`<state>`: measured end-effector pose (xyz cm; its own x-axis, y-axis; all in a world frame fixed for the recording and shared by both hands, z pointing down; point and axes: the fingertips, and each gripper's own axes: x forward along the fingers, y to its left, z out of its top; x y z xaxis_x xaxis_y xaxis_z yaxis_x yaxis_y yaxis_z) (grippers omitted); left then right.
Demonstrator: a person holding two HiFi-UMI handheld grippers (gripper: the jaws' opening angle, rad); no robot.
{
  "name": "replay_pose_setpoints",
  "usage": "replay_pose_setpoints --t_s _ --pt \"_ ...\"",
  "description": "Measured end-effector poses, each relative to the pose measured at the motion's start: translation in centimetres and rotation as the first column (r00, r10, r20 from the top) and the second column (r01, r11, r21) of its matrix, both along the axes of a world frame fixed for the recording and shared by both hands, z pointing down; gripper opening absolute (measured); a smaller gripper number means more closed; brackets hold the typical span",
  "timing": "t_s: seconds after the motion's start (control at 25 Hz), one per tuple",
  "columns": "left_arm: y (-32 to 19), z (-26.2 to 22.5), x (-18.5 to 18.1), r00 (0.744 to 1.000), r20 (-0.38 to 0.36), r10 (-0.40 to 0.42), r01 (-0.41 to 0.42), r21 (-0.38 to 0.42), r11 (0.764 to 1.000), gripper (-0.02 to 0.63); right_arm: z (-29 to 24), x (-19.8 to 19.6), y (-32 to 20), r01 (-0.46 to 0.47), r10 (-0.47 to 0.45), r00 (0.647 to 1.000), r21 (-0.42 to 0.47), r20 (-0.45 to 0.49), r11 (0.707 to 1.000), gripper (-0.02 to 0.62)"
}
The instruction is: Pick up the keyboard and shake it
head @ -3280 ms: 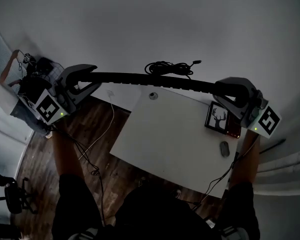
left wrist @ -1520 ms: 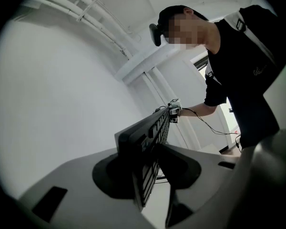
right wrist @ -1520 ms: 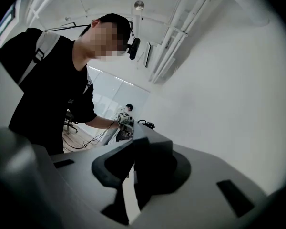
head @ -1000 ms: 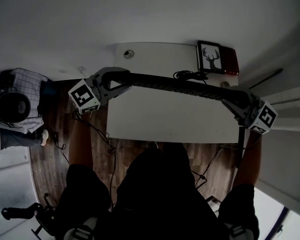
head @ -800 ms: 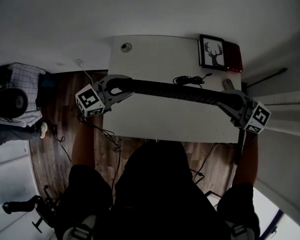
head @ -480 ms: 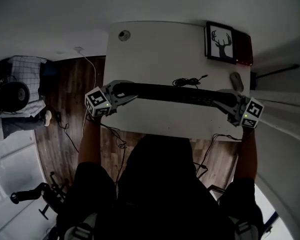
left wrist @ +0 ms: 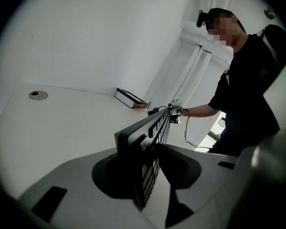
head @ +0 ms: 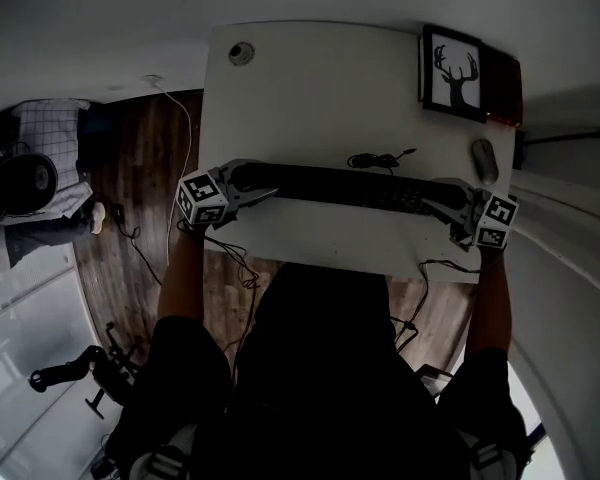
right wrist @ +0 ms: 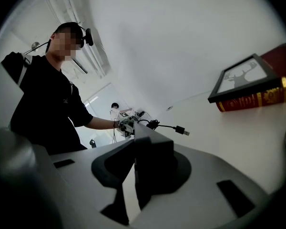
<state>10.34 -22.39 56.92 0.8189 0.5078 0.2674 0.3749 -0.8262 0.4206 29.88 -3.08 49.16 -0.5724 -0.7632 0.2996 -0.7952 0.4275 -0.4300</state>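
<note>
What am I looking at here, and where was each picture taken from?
No robot: a person holds a two-jaw gripper in each hand. One picture comes from a camera on their head, looking down; the other two come from cameras on the grippers. The left gripper and right gripper each clamp one end of a black keyboard over a white table. On the table lie a framed deer picture on a red book and a mouse; the keyboard's coiled cable shows behind it.

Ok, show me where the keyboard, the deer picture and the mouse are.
keyboard (head: pixel 330 183), head view, middle of its rows of keys.
deer picture (head: pixel 455 71), head view, the antlered head on the print.
mouse (head: pixel 483 160), head view, centre of its back.
</note>
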Motion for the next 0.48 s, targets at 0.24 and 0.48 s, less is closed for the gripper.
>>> replay_pose_setpoints --t_s 0.24,0.48 --pt "-0.9 0.7 0.7 1.0 -0.006 0.021 -0.021 0.001 1.0 0.155 1.7 0.9 -0.6 -0.035 0.036 0.997 -0.022 0.061 0.999 0.097" --pt "-2.1 0.9 1.4 1.0 -0.006 0.021 -0.022 -0.018 1.0 0.16 2.3 1.9 -1.9 -0.045 0.049 0.996 -0.051 0.08 0.998 0.097"
